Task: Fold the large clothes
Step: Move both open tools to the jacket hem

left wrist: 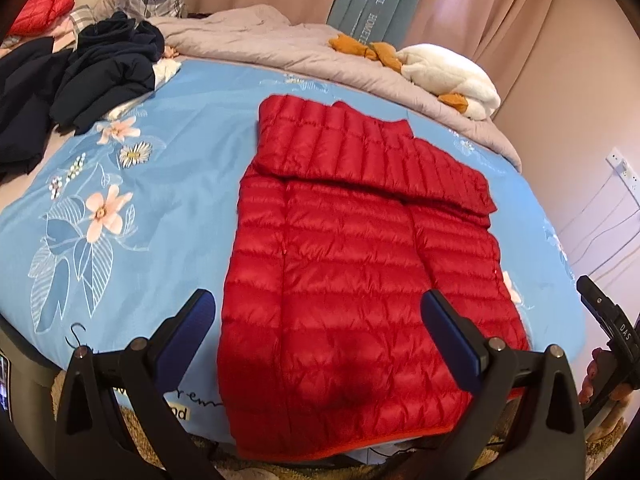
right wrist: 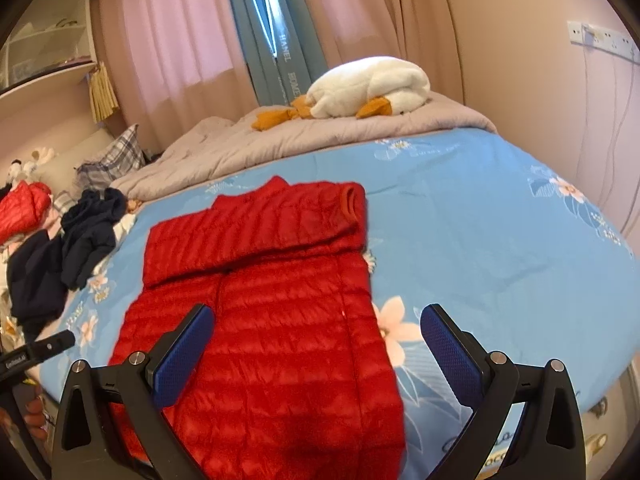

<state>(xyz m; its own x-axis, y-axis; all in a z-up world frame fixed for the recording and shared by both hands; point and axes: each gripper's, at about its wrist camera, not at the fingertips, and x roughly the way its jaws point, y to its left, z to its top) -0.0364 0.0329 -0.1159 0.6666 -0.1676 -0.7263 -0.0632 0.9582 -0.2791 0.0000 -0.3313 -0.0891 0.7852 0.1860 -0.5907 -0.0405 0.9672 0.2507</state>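
— What is on the bed [left wrist: 168, 184]?

— A red jacket [left wrist: 360, 272], quilted and puffy, lies flat on a blue sheet [right wrist: 500, 240] printed with pale flowers. Its hem hangs just over the near edge of the bed. Both sleeves are folded across the chest, so the top part forms a band lying over the body.

— Where are the grippers?

— The left gripper [left wrist: 320, 336] hovers above the lower part of the jacket, its blue pads spread wide, one over the sheet just left of the jacket, the other over the jacket's right half. It grasps nothing. The right gripper [right wrist: 316, 344] is also released and wide apart: its left pad sits over the jacket, its right pad over the sheet beside the jacket's right edge. Whether either pad touches the fabric, I cannot tell.

— What else is around?

— A heap of dark clothes [left wrist: 92, 68] sits at the far left of the bed, well apart from the jacket. A grey quilt [right wrist: 280, 136] is bunched along the far side, with a white and orange plush toy [right wrist: 368, 88] on it. Pink curtains [right wrist: 180, 40] hang behind.
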